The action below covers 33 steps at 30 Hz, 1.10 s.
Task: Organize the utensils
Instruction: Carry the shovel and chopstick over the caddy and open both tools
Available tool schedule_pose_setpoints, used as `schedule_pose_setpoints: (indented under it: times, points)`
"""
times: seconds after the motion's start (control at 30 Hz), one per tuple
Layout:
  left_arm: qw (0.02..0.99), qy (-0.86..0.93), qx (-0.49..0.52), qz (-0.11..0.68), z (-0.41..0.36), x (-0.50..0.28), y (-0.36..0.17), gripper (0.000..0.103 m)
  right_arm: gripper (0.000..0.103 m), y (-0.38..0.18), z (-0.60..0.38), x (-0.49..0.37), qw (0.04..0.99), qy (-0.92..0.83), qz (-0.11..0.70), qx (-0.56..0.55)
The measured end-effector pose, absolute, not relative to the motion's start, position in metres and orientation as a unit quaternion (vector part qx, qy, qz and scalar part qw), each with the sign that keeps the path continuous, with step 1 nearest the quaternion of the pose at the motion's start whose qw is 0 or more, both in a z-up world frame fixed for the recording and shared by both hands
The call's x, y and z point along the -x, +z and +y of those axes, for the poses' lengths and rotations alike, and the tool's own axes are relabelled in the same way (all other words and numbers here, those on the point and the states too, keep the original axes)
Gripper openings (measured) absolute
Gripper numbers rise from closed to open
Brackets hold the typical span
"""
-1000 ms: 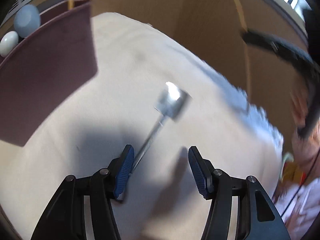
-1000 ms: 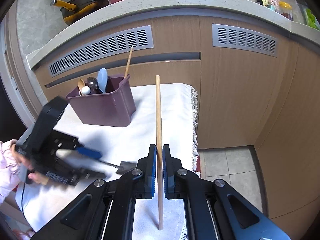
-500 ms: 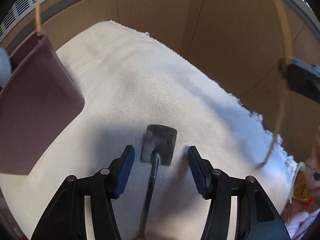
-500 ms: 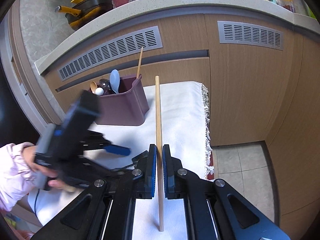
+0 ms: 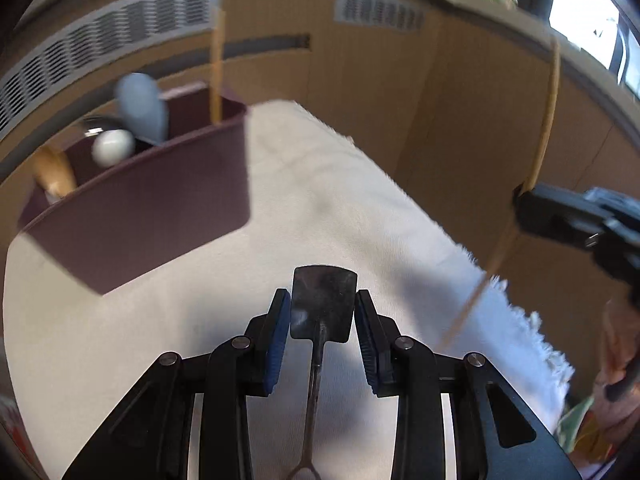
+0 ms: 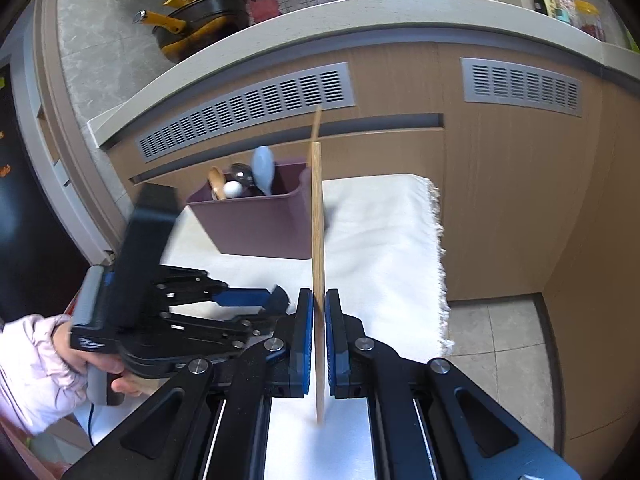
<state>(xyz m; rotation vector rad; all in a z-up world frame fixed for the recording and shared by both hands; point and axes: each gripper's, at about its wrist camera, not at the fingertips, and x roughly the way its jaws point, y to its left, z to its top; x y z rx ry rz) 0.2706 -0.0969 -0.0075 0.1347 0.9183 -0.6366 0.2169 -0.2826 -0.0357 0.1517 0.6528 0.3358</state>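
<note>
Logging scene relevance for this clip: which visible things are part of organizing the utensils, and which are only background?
Part of the job:
- metal spatula between the left gripper pads
- wooden chopstick clamped in the right gripper
- maroon utensil holder, spoons already inside
- white cloth underneath

Background:
- black pan on the counter
- vent grilles
- bottles

Bright daylight enters from a blown-out window [image 5: 580, 12] at the upper right of the left wrist view. That view is smeared by motion blur, worst across the maroon holder [image 5: 140, 200] and vents. A dark shadow lies on the white cloth [image 5: 320, 184] at lower centre. The right wrist view is sharper. Both frames bow strongly, with black corners.
</note>
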Motion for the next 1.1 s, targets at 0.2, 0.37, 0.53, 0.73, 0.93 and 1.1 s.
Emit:
schedule_pose_setpoints:
  times: [0.2, 0.37, 0.53, 0.73, 0.93, 1.1]
  points:
    - [0.899, -0.261, 0.016, 0.352, -0.034, -0.237, 0.032, 0.033, 0.005, -0.02, -0.25, -0.212, 0.934, 0.181, 0.305, -0.049]
    - [0.919, -0.238, 0.034, 0.313, -0.014, -0.23, 0.048, 0.033, 0.005, -0.01, -0.229, -0.213, 0.934, 0.19, 0.3, -0.04]
    - [0.935, -0.234, 0.052, 0.26, 0.0, -0.238, 0.088, 0.033, 0.005, 0.012, -0.217, -0.217, 0.938, 0.195, 0.285, -0.037]
    - [0.963, -0.217, 0.079, 0.14, 0.018, -0.273, 0.177, 0.034, 0.005, 0.105, -0.209, -0.229, 0.971, 0.161, 0.174, 0.001]
    - [0.973, -0.193, 0.091, 0.082, 0.02, -0.318, 0.198, 0.034, 0.005, 0.143, -0.204, -0.277, 0.981, 0.128, 0.145, 0.007]
    - [0.972, -0.193, 0.094, 0.093, 0.015, -0.356, 0.165, 0.034, 0.005, 0.108, -0.199, -0.326, 0.974, 0.117, 0.192, -0.003]
